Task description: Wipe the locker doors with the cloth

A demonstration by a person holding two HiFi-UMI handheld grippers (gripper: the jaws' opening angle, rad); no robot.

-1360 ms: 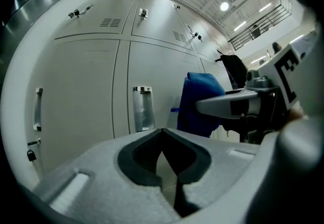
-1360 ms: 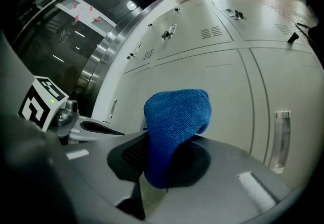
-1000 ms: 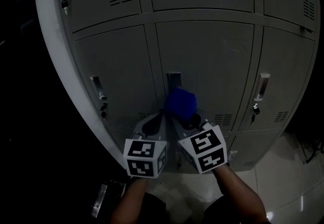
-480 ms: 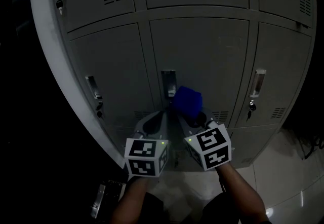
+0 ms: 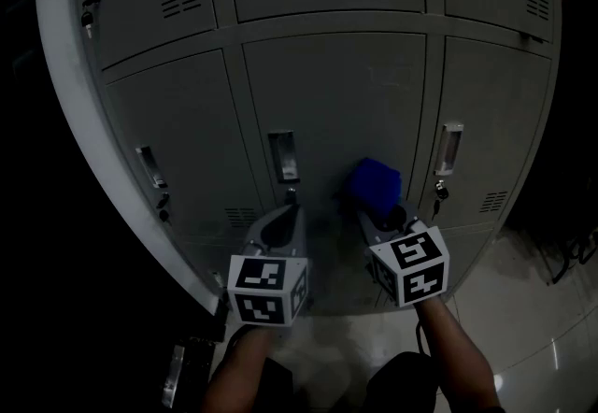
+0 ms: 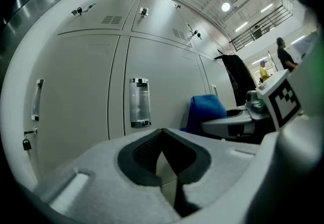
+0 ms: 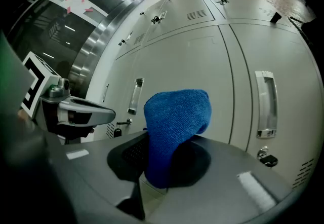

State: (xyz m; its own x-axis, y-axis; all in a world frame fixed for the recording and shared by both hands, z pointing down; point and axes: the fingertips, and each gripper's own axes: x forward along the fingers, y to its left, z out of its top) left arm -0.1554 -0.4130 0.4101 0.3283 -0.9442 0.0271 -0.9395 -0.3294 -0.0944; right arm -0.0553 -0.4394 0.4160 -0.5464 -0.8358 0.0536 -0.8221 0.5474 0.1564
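The right hand-held gripper (image 5: 381, 213) is clamped shut on a blue cloth (image 5: 375, 185), which sticks out past its jaws in a bunched wad. The far end of the cloth meets the middle locker door (image 5: 346, 103), low down and towards its right edge, between that door's handle (image 5: 281, 157) and the handle of the next door to the right (image 5: 449, 149). The left hand-held gripper (image 5: 285, 218) hovers just to the left, near the same door, its jaws closed together with nothing between them.
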